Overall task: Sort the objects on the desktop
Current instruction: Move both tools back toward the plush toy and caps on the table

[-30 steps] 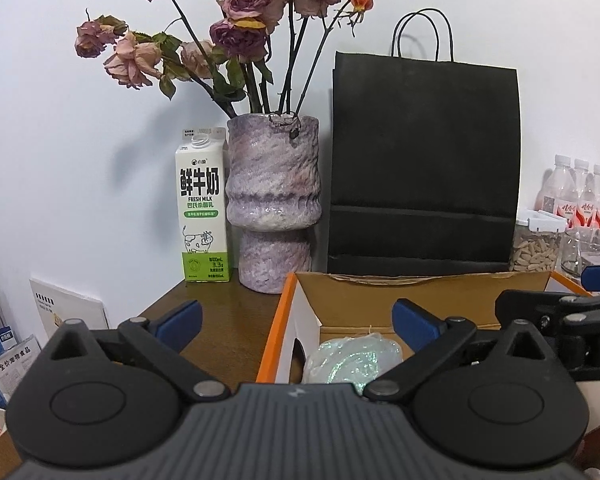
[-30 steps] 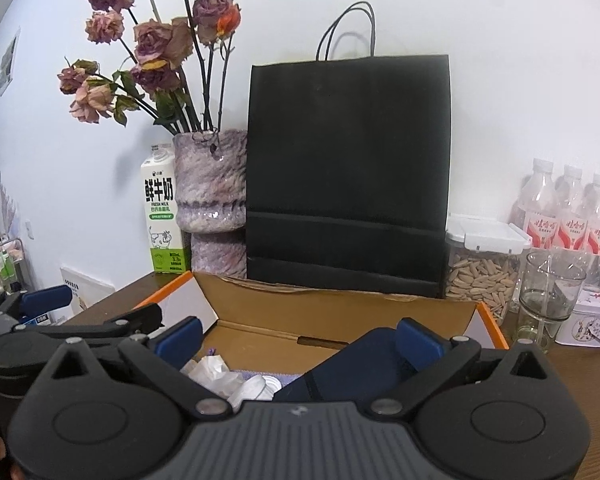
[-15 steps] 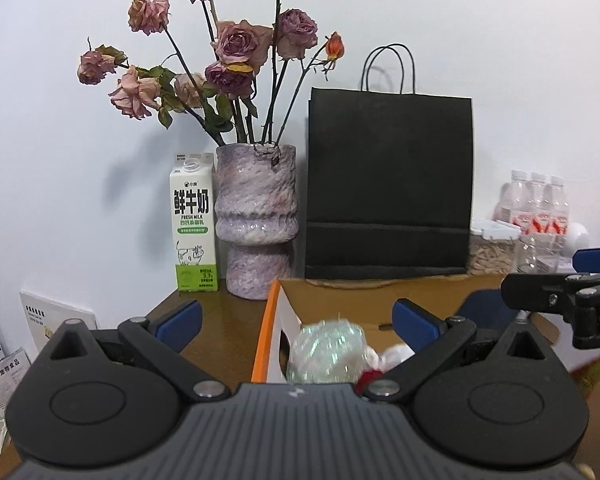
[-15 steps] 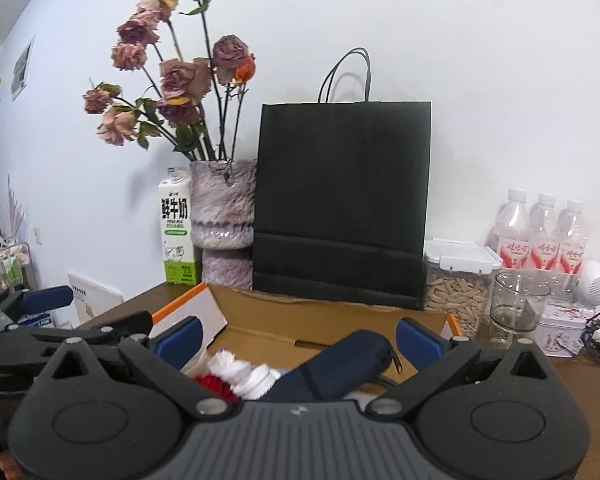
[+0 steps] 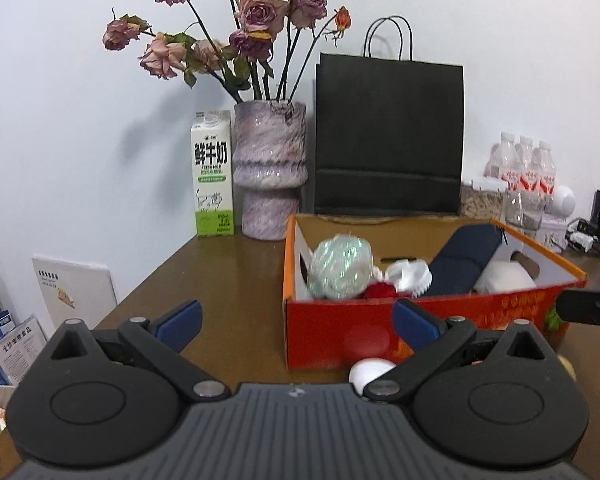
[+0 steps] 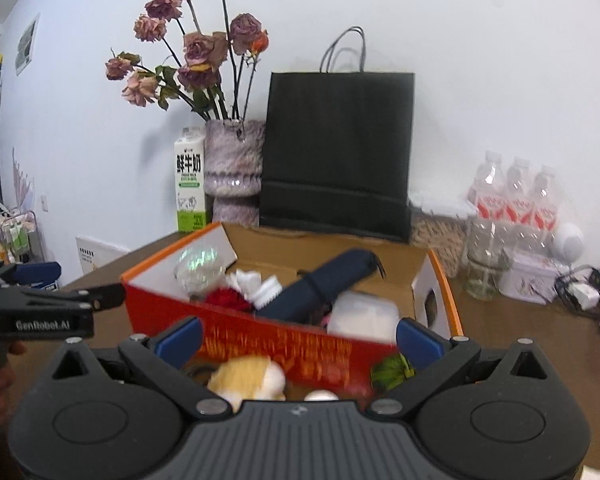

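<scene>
We have drawn both grippers back from the box [image 5: 420, 332]: left gripper [image 5: 296, 322] and right gripper [image 6: 298, 336] hang spread wide and empty above the table [image 5: 228, 280], the filled box ahead.

The milk carton [image 5: 213, 176] reads "鲜牛奶" and "FRESH MILK". The left gripper [image 6: 52, 322] has "GenRobot.AI" printed along its side.

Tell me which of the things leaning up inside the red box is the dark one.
The navy pouch, a long dark roll propped diagonally toward the red box's far side; the iridescent ball and white brush beside it are pale.
</scene>
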Demonstrator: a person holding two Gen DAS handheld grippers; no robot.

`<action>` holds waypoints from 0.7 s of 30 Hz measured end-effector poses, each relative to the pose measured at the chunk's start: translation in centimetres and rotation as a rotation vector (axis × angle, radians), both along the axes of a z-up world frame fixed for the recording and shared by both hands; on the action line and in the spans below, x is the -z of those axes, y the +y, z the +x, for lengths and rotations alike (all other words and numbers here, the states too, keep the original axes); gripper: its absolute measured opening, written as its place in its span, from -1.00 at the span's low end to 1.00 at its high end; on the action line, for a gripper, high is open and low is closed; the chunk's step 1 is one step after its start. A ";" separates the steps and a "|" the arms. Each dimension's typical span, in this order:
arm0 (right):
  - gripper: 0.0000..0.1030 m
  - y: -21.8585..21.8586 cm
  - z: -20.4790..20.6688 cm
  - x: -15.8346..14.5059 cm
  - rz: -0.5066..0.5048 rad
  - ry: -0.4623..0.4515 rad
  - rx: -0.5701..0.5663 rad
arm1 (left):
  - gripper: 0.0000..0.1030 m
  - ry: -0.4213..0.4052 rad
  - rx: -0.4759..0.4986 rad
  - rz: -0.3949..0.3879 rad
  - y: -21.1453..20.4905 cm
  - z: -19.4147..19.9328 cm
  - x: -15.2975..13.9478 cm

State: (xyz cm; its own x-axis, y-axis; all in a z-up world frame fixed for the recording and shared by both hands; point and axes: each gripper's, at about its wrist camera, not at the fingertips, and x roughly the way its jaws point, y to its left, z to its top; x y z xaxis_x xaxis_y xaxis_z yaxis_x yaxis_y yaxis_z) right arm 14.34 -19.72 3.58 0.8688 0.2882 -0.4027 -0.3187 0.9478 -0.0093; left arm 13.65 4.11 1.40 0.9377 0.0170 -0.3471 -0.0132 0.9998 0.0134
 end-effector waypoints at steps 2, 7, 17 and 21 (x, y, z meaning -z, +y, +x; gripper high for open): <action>1.00 -0.4 -0.9 0.7 0.005 0.025 0.003 | 1.00 0.019 0.005 -0.005 0.1 -0.8 0.4; 1.00 -0.7 -2.7 2.7 0.000 0.091 0.009 | 1.00 0.071 0.030 -0.008 0.1 -2.5 1.3; 1.00 0.1 -4.8 4.3 -0.006 0.143 -0.014 | 1.00 0.155 0.073 -0.001 -0.2 -4.3 2.3; 1.00 1.1 -5.0 4.2 -0.013 0.146 -0.038 | 1.00 0.183 0.076 -0.005 0.2 -4.5 2.6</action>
State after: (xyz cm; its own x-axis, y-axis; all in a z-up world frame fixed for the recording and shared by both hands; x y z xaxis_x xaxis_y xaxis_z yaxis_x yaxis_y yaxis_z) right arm 9.38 -18.61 -0.64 0.7893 0.3132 -0.5280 -0.3528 0.9353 0.0274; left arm 9.14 4.36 -1.24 0.8577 -0.0539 -0.5114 0.0650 0.9979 0.0038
